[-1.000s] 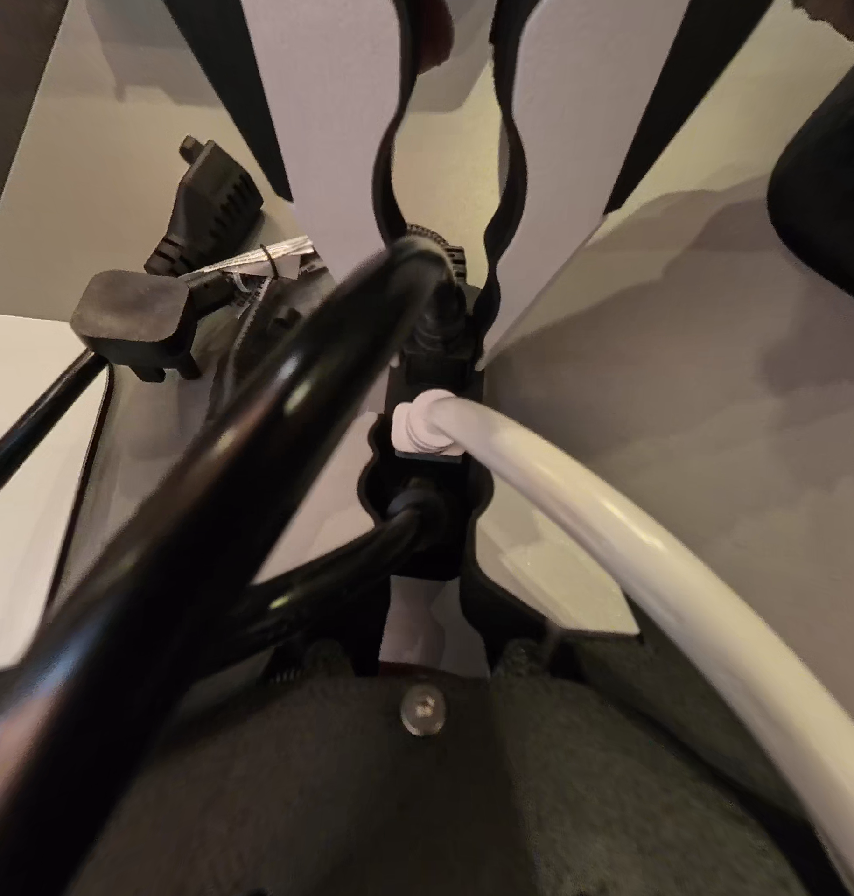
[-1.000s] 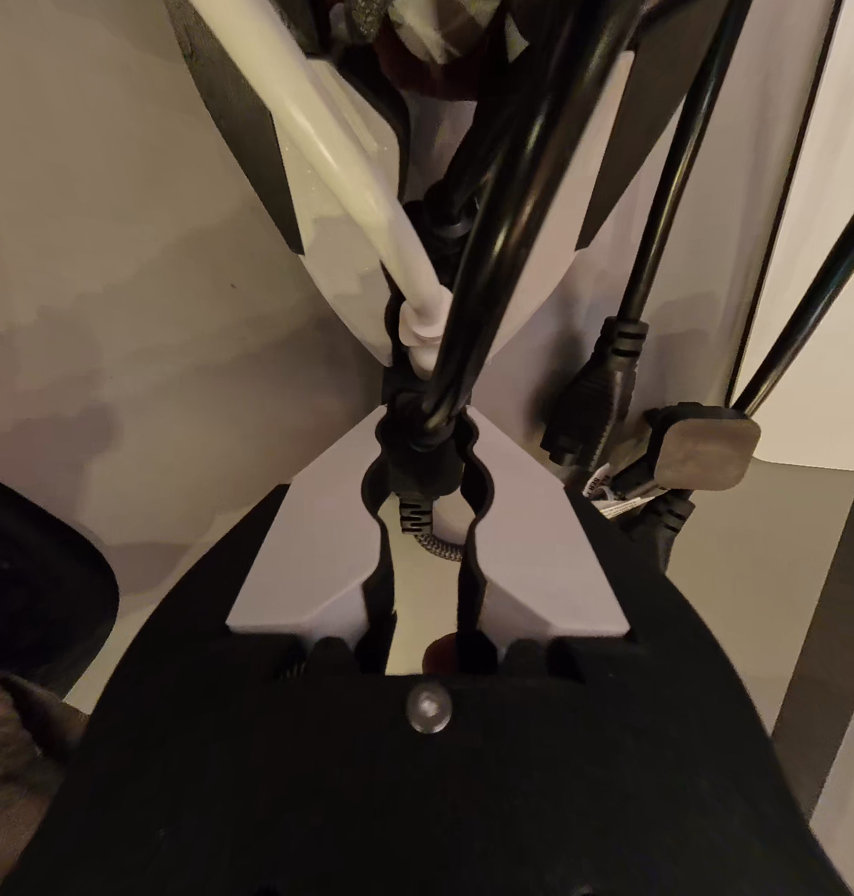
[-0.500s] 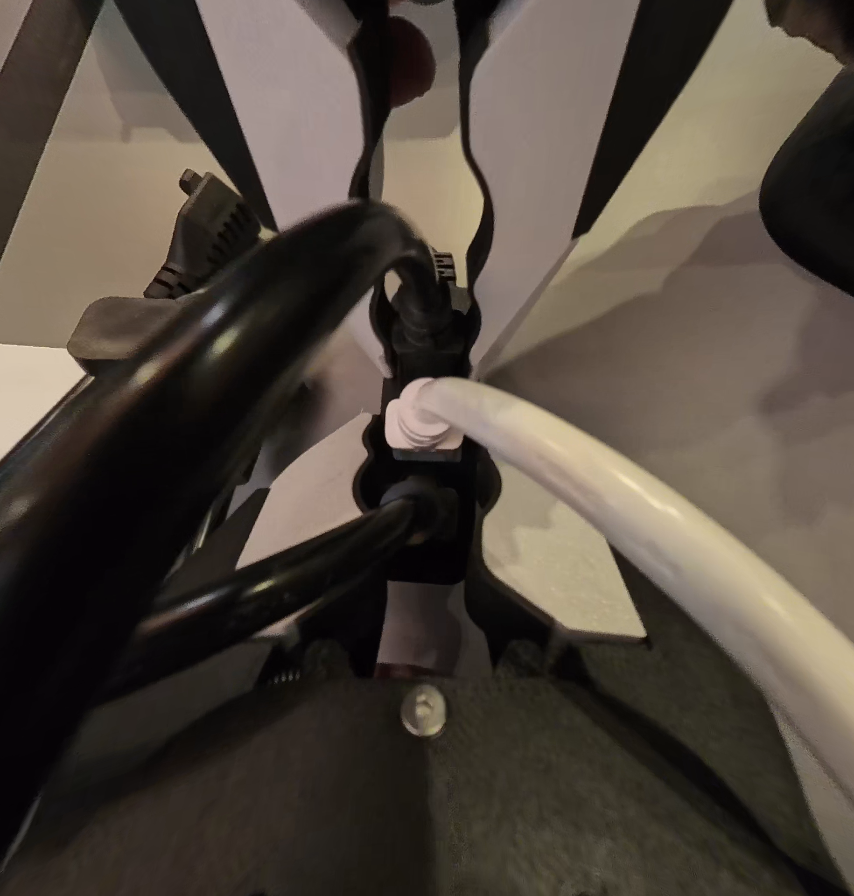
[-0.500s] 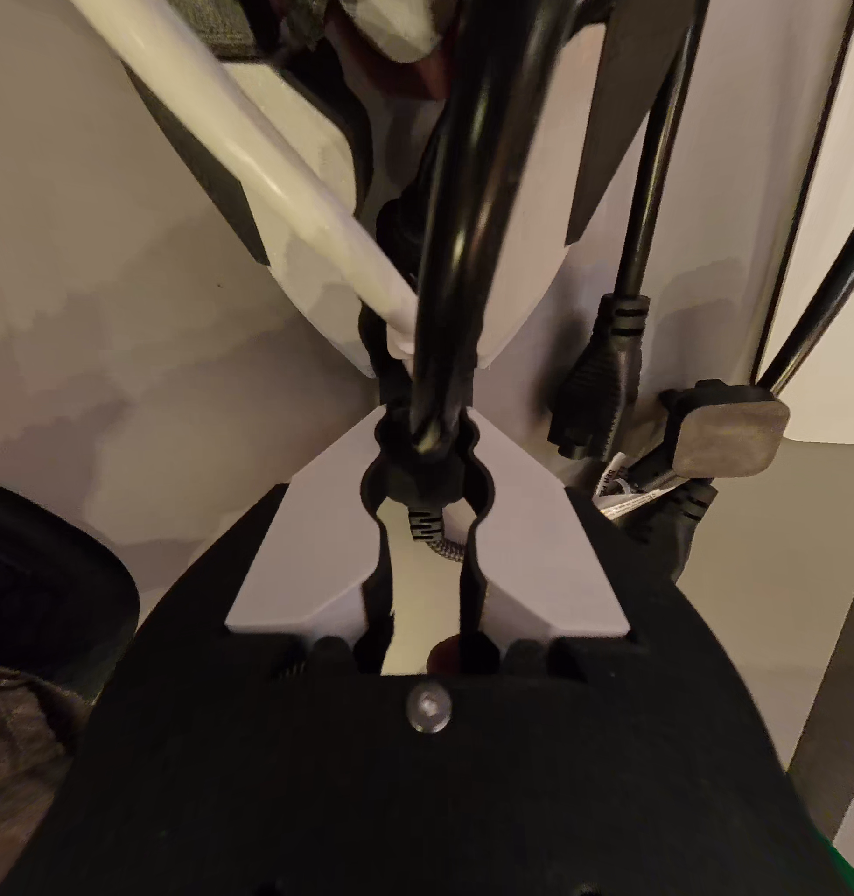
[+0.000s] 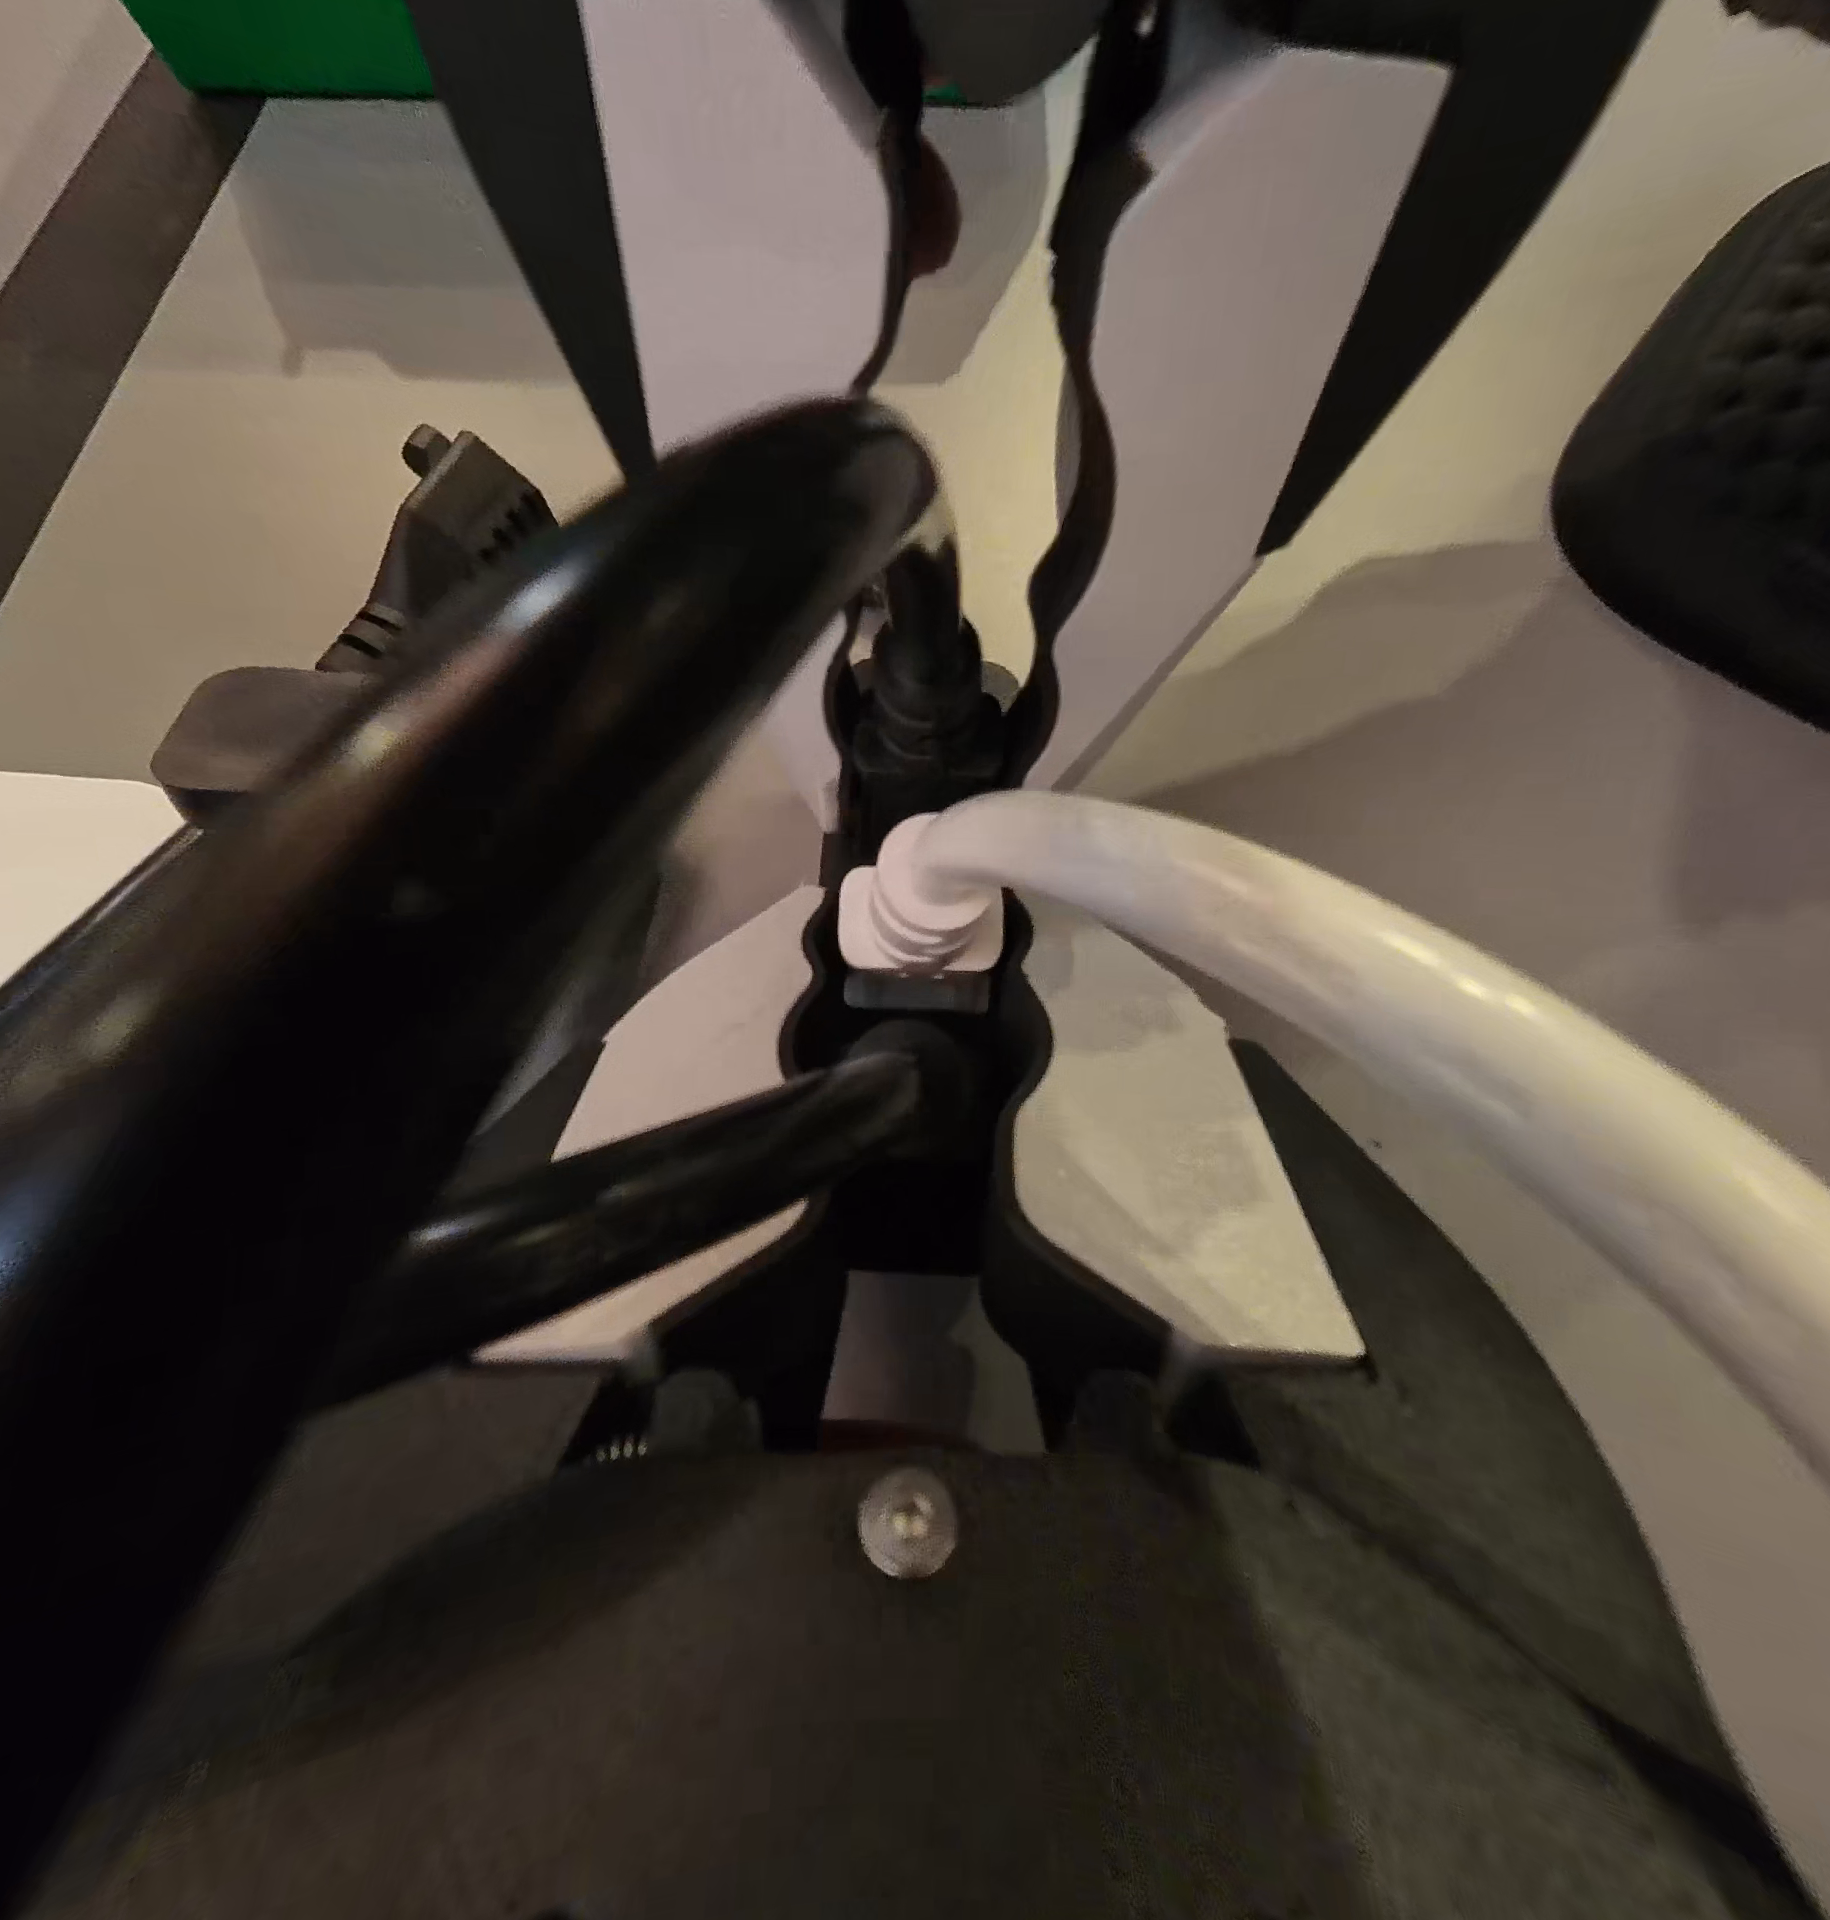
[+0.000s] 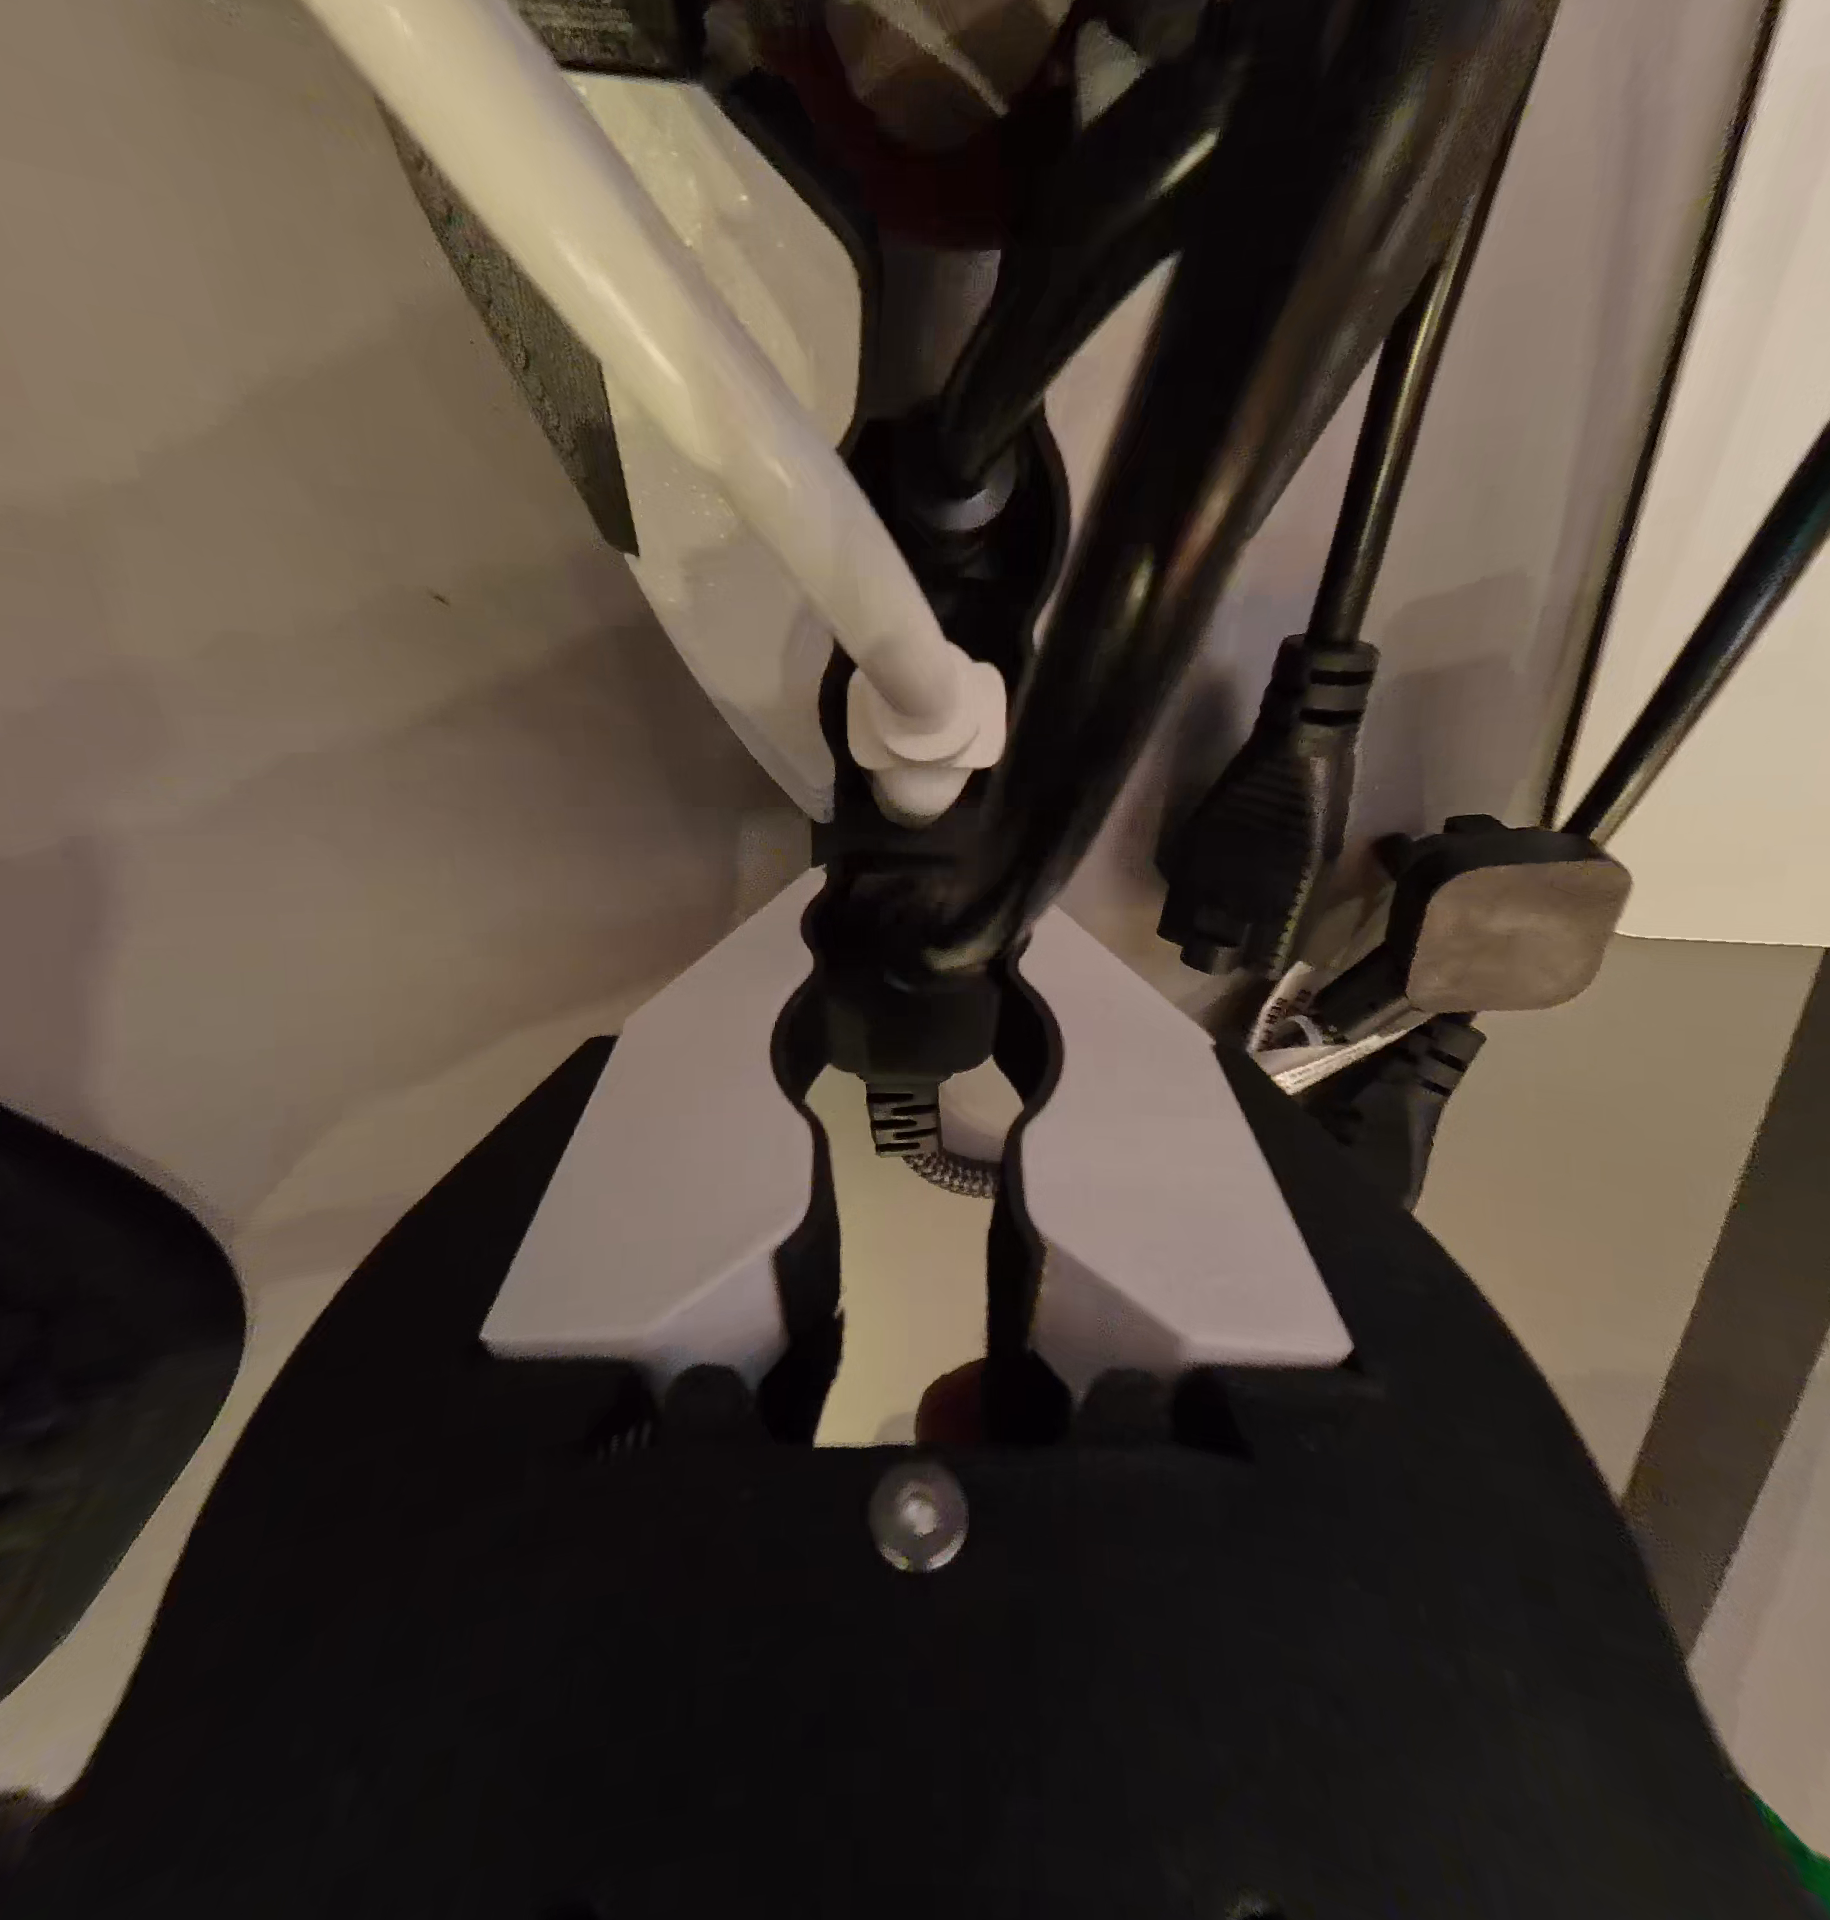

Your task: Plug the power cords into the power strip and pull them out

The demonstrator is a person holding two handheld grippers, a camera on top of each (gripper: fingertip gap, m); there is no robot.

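- A pale counter [image 6: 267, 727] in dim, warm light carries the scene; a dark mesh-textured object [image 5: 1742, 499] sits at its edge.
- The left gripper [image 5: 916, 997] and right gripper [image 6: 916, 997] meet tip to tip, both sets of jaws pinching a narrow black power strip [image 5: 921, 738] between them.
- A white cord [image 5: 1358, 1029] and a thick black cord [image 5: 391, 914] are plugged into it.
- Loose black plugs [image 6: 1264, 821] lie beside it on the counter, near the right gripper.
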